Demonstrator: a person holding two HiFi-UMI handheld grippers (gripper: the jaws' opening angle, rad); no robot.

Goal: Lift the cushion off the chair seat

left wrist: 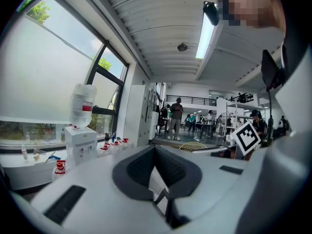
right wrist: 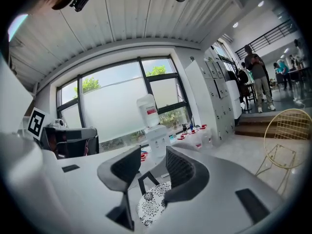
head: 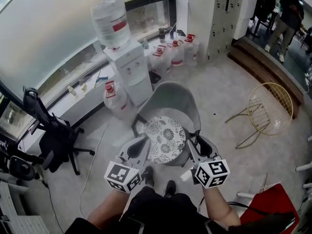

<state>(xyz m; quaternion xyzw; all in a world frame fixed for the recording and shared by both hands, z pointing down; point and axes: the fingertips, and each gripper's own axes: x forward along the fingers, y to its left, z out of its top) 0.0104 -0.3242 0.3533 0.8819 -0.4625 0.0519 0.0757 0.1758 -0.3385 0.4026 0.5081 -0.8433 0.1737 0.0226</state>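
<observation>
Cushion [head: 165, 138]: matt cloth, black-on-white floral print. Chair [head: 170, 99] shell: smooth grey plastic, low sheen. Wire chair [head: 270, 108] at 2 o'clock from it: gold-finish metal rod. Water dispenser [head: 130, 72] at 11 o'clock: glossy white plastic. Right gripper [right wrist: 153, 154]: matt light-grey plastic, dark ribbed pads [right wrist: 181, 169].

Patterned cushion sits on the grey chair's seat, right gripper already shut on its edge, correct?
No: the right gripper view shows the right gripper open, jaws apart, not pressing the cushion. The cushion does sit on the grey chair.
</observation>
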